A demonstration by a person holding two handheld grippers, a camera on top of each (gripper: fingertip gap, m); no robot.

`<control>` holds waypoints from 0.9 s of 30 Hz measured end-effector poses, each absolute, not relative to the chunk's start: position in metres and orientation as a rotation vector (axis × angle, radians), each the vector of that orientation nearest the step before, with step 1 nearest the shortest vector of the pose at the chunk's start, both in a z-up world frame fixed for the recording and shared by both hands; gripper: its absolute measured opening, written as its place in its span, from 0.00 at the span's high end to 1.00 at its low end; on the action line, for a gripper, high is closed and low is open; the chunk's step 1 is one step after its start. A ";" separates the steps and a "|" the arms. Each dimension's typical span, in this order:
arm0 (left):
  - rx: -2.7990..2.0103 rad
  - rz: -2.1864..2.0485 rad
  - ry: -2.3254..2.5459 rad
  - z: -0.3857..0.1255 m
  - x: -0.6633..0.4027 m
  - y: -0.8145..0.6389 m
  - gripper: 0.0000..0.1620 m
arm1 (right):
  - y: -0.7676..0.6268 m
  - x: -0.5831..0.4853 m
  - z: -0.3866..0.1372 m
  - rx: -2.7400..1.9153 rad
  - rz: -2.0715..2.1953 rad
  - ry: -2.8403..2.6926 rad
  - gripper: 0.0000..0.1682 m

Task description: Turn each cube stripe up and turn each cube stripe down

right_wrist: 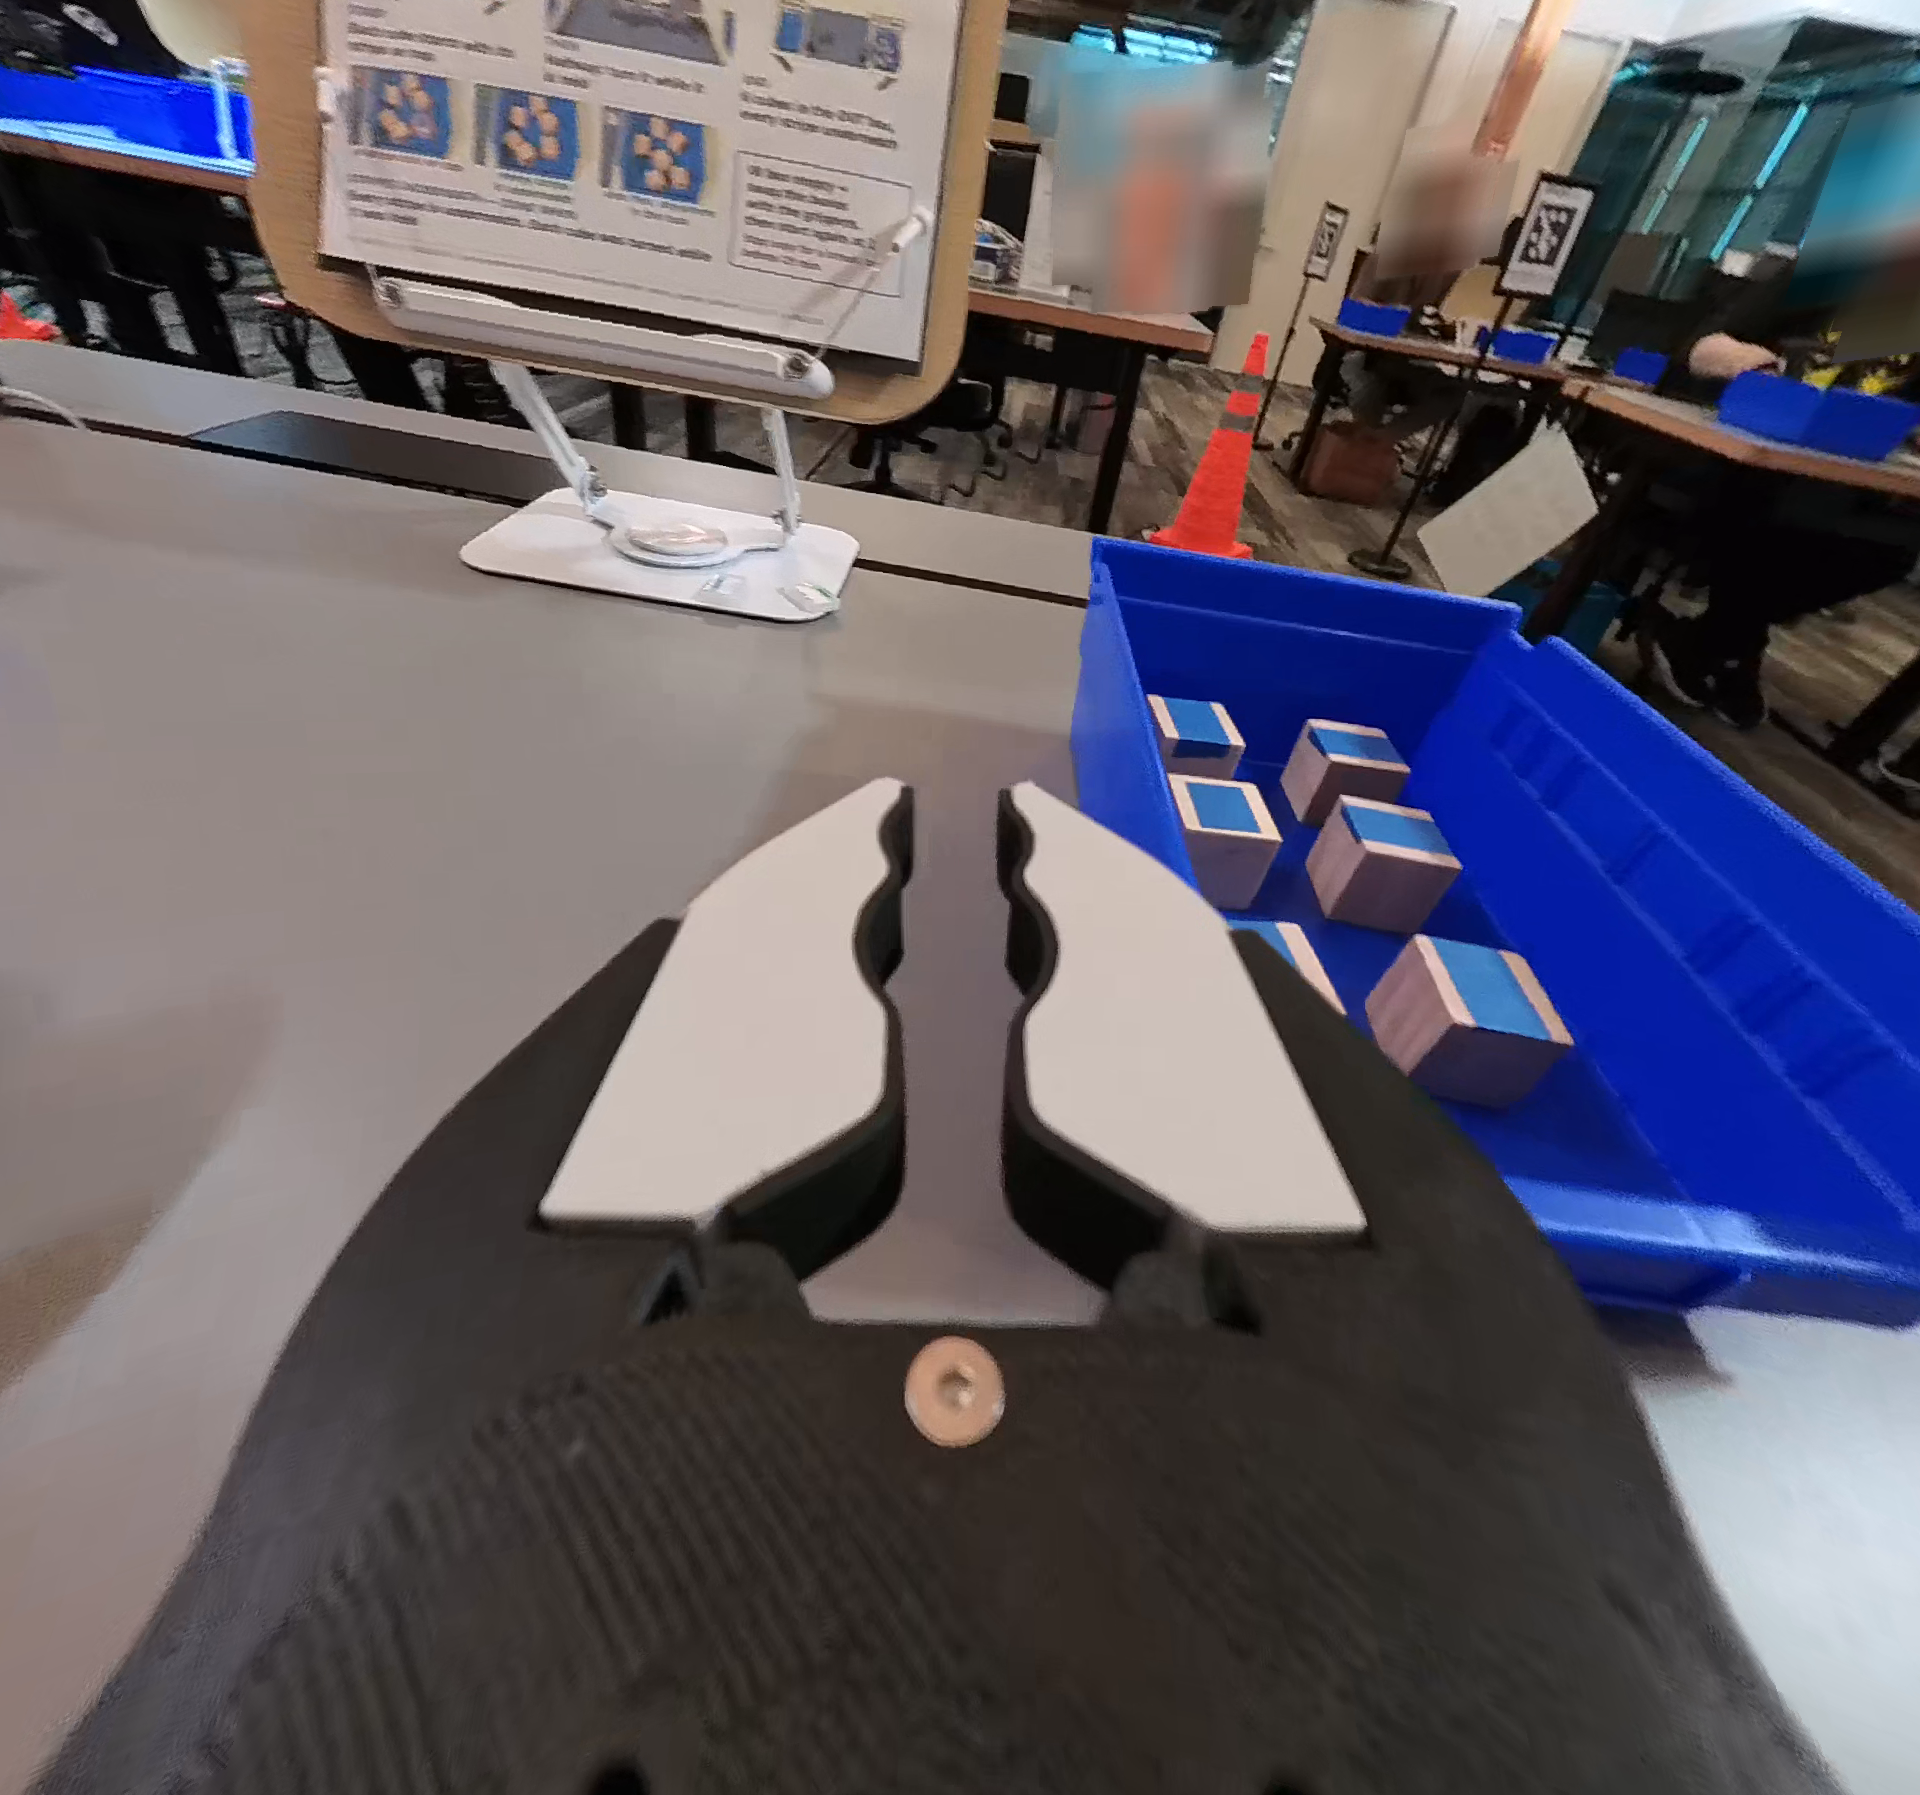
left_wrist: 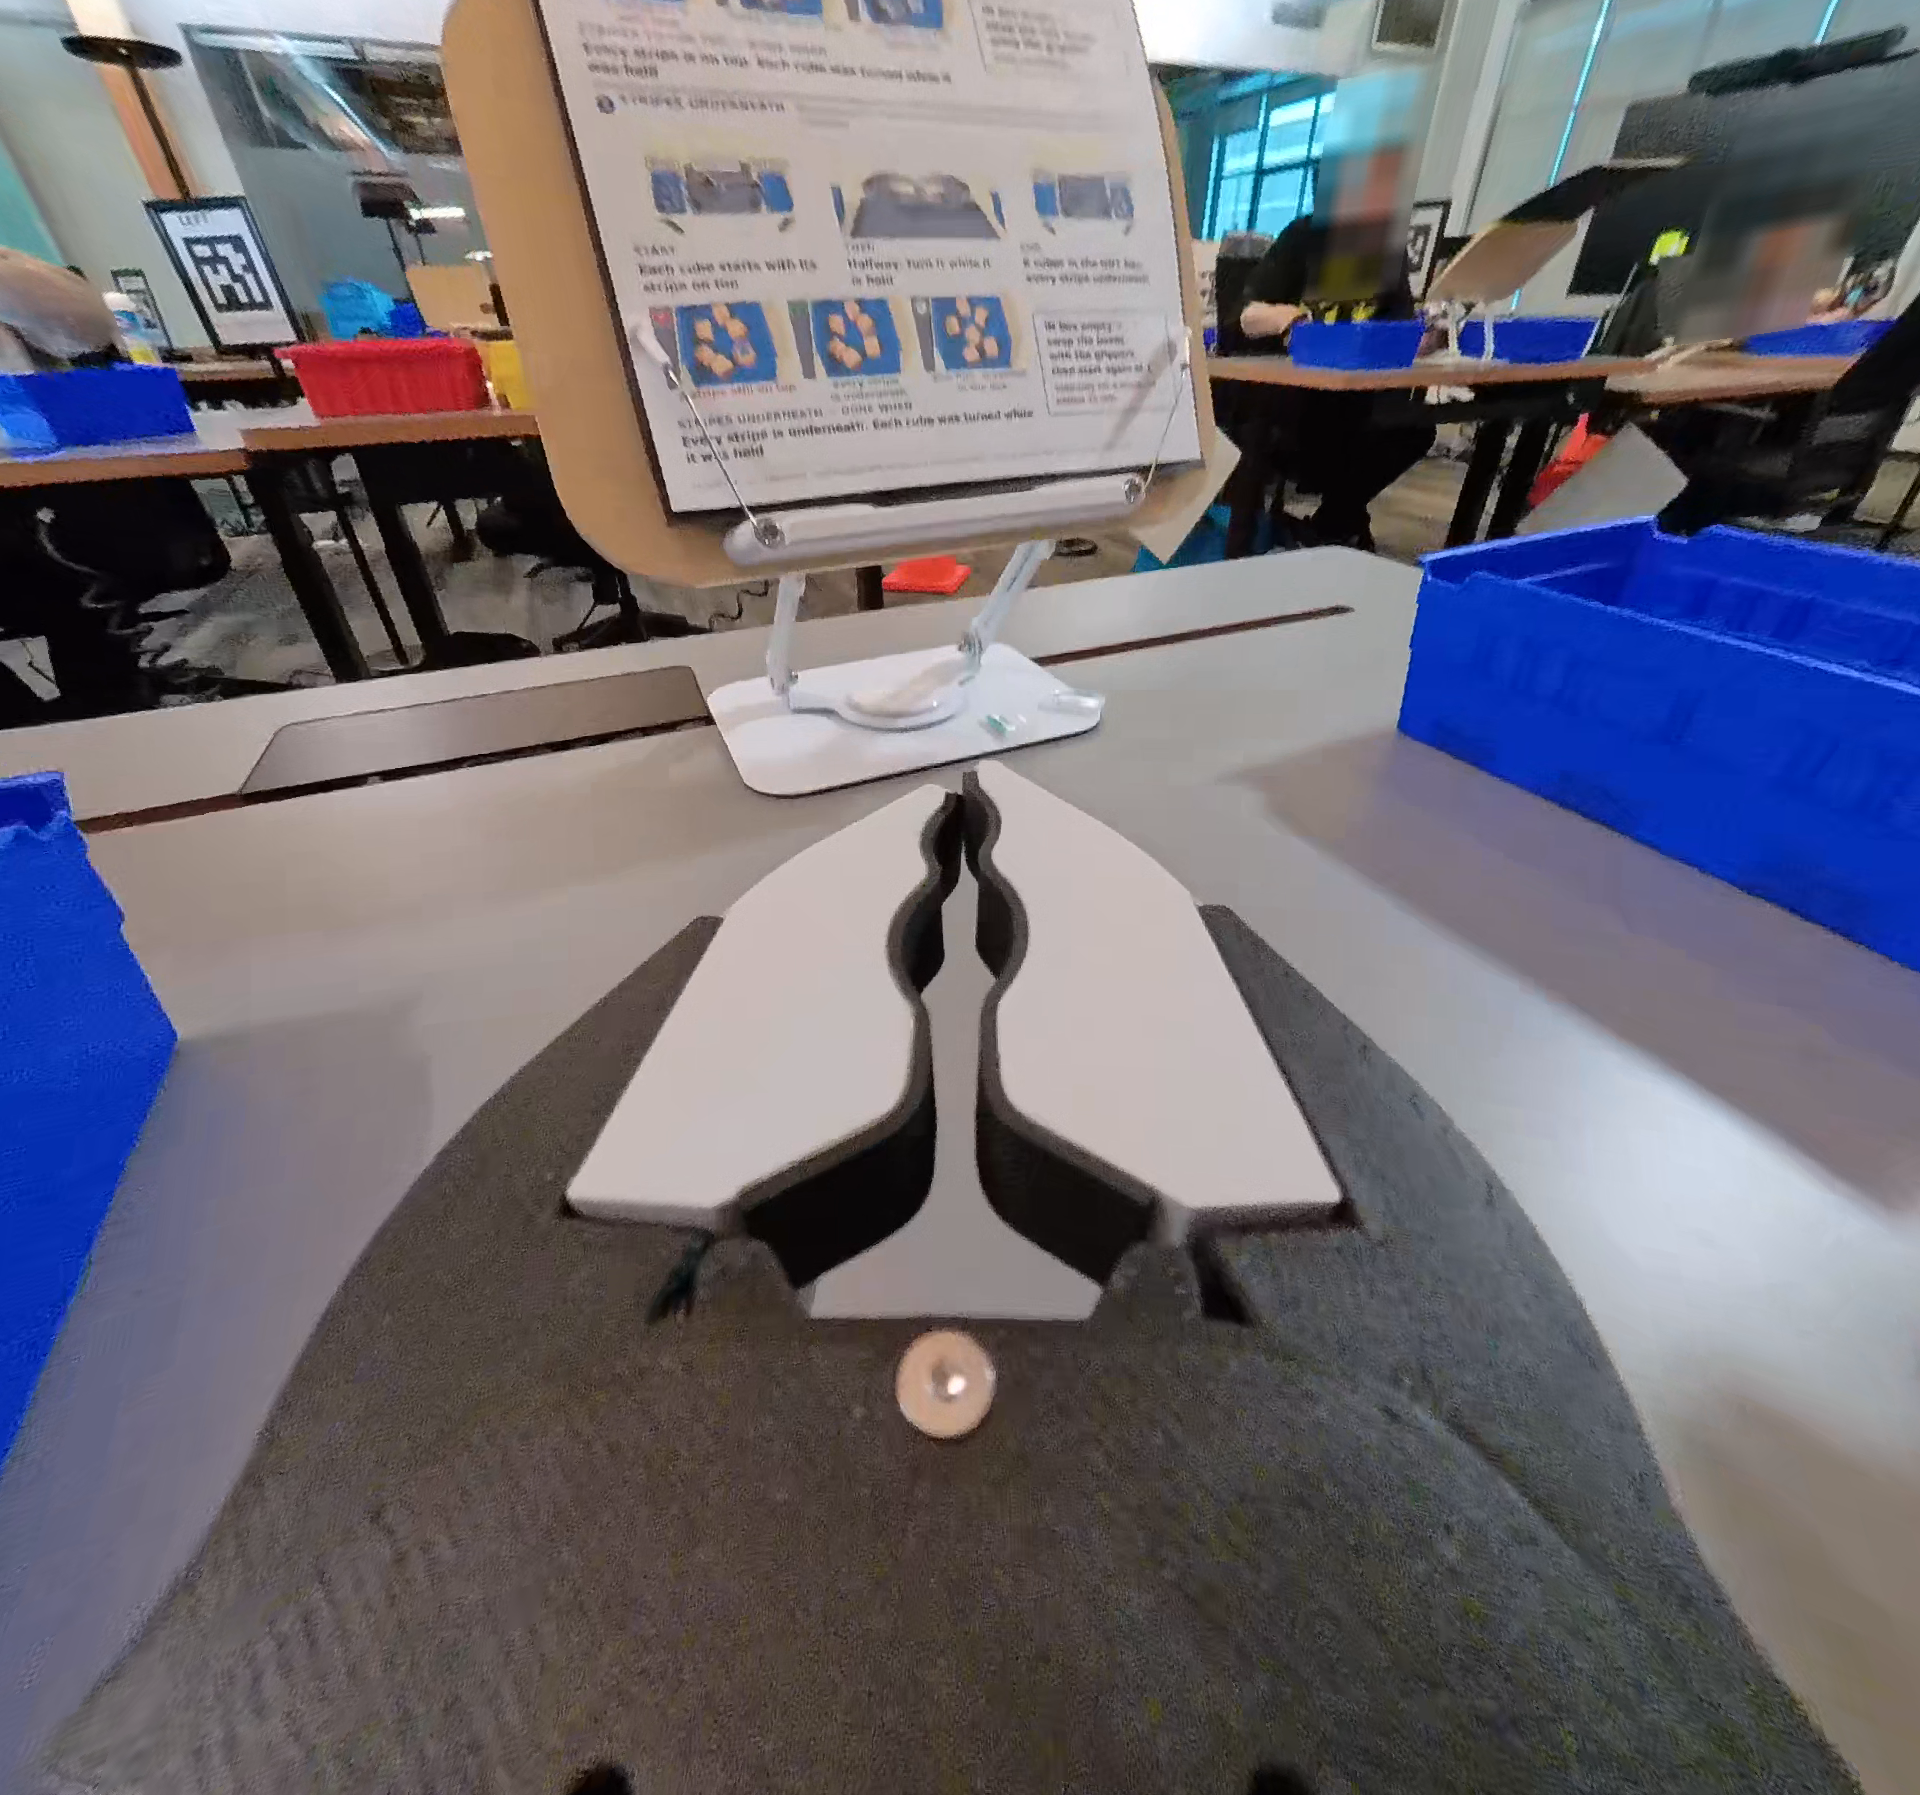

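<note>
Six wooden cubes (right_wrist: pixel 1382 867) are seen lying in the blue bin (right_wrist: pixel 1621 872) at the right of the grey table (right_wrist: pixel 416 810), each with a blue stripe on its upper face; one cube is partly hidden behind the right gripper (right_wrist: pixel 954 800). The nearest cube (right_wrist: pixel 1465 1018) is set at an angle to the others. The right gripper is held above the bare tabletop, just beside the bin's left wall, its fingers parted by a narrow gap and nothing held between them. The left gripper (left_wrist: pixel 964 789) is held over the table between that bin (left_wrist: pixel 1683 706) and a second blue bin (left_wrist: pixel 62 1018) at the left edge; its fingertips are pressed together, empty. Whether the second bin contains anything cannot be told. Beyond both grippers, an instruction sheet (left_wrist: pixel 862 187) is propped on a white stand (left_wrist: pixel 904 717). An orange cone (right_wrist: pixel 1216 467) is seen on the floor behind.
</note>
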State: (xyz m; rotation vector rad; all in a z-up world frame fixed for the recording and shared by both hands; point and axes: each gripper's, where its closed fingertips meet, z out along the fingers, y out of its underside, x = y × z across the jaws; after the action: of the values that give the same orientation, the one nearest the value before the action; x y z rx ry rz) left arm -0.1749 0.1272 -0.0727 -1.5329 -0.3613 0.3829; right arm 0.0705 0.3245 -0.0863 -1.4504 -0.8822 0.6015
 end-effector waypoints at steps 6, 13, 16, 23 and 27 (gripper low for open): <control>-1.641 0.379 -0.370 -0.089 -0.184 0.128 0.91 | 0.341 0.103 -0.044 -1.369 0.816 -0.674 0.77; -1.659 0.327 -0.576 -0.110 -0.223 0.118 0.65 | 0.466 0.232 -0.055 -1.529 0.839 -0.187 0.71; -1.627 0.387 -0.585 -0.104 -0.231 0.108 0.66 | 0.499 0.258 -0.064 -1.588 0.947 -0.067 0.66; -1.691 0.426 -0.606 -0.119 -0.235 0.085 0.66 | 0.545 0.253 -0.089 -1.739 0.760 -0.205 0.63; -1.674 0.459 -0.647 -0.120 -0.240 0.062 0.67 | 0.554 0.220 -0.128 -1.902 0.719 -0.396 0.61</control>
State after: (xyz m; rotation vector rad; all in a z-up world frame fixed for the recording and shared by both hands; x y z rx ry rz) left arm -0.2395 0.0623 -0.1205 -1.6738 -0.6468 0.4595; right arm 0.2204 0.5542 -0.1276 -1.9023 -0.3962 0.7186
